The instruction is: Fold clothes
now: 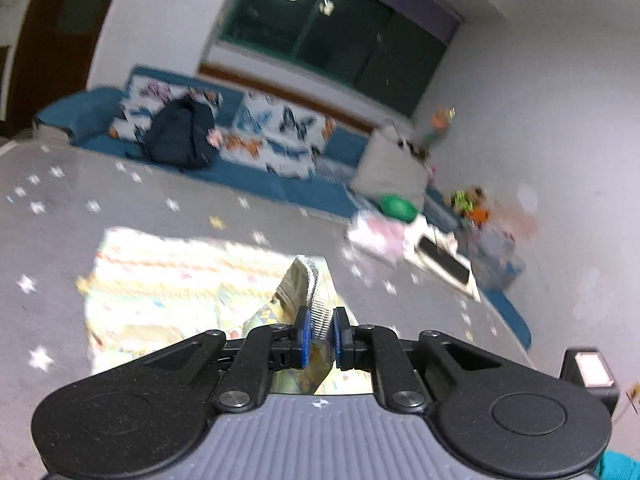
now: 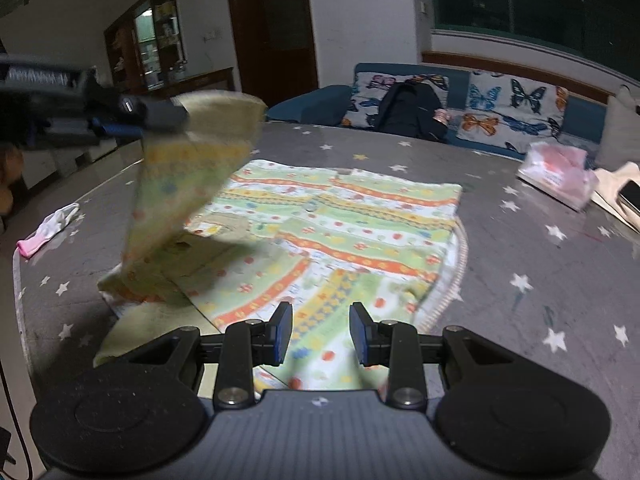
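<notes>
A patterned garment [image 2: 340, 224] with green, orange and yellow stripes lies spread on the grey star-print surface [image 2: 540, 280]. My left gripper [image 1: 319, 334] is shut on the garment's ribbed edge [image 1: 316, 296] and holds that part lifted. In the right wrist view the left gripper [image 2: 160, 118] shows at upper left, with the raised flap [image 2: 192, 184] hanging from it. My right gripper [image 2: 320, 332] is open and empty, just above the garment's near edge.
A pink and white sock [image 2: 48, 228] lies at the left edge. A pink plastic-wrapped pack [image 2: 556, 174] and a phone [image 2: 630, 196] on a cloth sit at the right. A blue sofa [image 2: 460, 100] with butterfly cushions and a dark backpack [image 2: 408, 110] stands behind.
</notes>
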The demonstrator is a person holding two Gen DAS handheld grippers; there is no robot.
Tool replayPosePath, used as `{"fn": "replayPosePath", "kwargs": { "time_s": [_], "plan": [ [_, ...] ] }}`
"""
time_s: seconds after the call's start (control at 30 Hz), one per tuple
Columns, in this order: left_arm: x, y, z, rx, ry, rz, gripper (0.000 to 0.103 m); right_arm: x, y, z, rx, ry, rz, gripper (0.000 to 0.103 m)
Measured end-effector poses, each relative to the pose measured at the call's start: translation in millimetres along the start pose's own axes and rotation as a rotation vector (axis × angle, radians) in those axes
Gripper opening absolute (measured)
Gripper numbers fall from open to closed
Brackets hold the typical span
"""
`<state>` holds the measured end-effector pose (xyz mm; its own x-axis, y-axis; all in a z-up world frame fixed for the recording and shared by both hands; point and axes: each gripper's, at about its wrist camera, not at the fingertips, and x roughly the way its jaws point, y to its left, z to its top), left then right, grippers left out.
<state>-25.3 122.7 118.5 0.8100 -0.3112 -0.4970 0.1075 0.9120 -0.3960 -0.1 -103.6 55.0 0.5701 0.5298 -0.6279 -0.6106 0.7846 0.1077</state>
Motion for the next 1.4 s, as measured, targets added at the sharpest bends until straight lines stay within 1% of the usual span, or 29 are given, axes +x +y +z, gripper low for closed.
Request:
{"fn": "replayPosePath", "kwargs": {
  "time_s": [0.13, 0.23, 0.33, 0.43, 0.47, 0.5, 0.53, 0.6, 0.67, 0.8, 0.93, 1.07, 1.13, 1.23, 1.4],
  "plan": [
    [24, -6, -16, 0.017, 0.069, -0.023, 0.012, 0, -7, -5, 0.023, 0.007, -0.014, 0.031],
    [36, -8, -26, 0.032, 0.109, -0.051, 0.013, 3, -10, -7, 0.033, 0.017, -0.021, 0.031],
    [46, -10, -36, 0.050, 0.137, -0.063, 0.015, 7, -11, -8, 0.040, 0.023, -0.025, 0.031],
    [52, -11, -43, 0.054, 0.161, -0.094, 0.025, 8, -11, -8, 0.043, 0.024, -0.030, 0.031],
    [53, -12, -45, 0.057, 0.168, -0.104, 0.030, 8, -11, -7, 0.044, 0.023, -0.032, 0.031],
    [53, -12, -46, 0.065, 0.171, -0.109, 0.041, 9, -11, -6, 0.044, 0.023, -0.035, 0.031],
    [54, -13, -47, 0.074, 0.174, -0.114, 0.043, 8, -11, -5, 0.042, 0.021, -0.038, 0.031],
    [48, -12, -48, 0.097, 0.168, -0.120, 0.043, 7, -11, -1, 0.037, 0.016, -0.046, 0.031],
    [37, -4, -47, 0.118, 0.147, -0.116, 0.043, 6, -11, 2, 0.031, 0.009, -0.051, 0.031],
    [19, 26, -44, 0.130, 0.125, -0.042, 0.041, 9, -7, 11, 0.014, 0.004, -0.042, 0.031],
    [7, 66, -45, 0.096, 0.135, 0.071, 0.037, 25, 5, 18, -0.021, 0.021, -0.012, 0.031],
    [1, 95, -50, 0.064, 0.145, 0.137, 0.035, 46, 15, 22, -0.038, 0.040, 0.013, 0.031],
    [1, 106, -53, 0.052, 0.155, 0.162, 0.032, 57, 19, 22, -0.045, 0.052, 0.017, 0.031],
    [0, 117, -55, 0.038, 0.165, 0.170, 0.028, 71, 20, 20, -0.041, 0.077, 0.015, 0.031],
    [3, 112, -42, 0.046, 0.138, 0.139, 0.028, 77, 18, 17, -0.045, 0.100, 0.014, 0.031]
  ]
}}
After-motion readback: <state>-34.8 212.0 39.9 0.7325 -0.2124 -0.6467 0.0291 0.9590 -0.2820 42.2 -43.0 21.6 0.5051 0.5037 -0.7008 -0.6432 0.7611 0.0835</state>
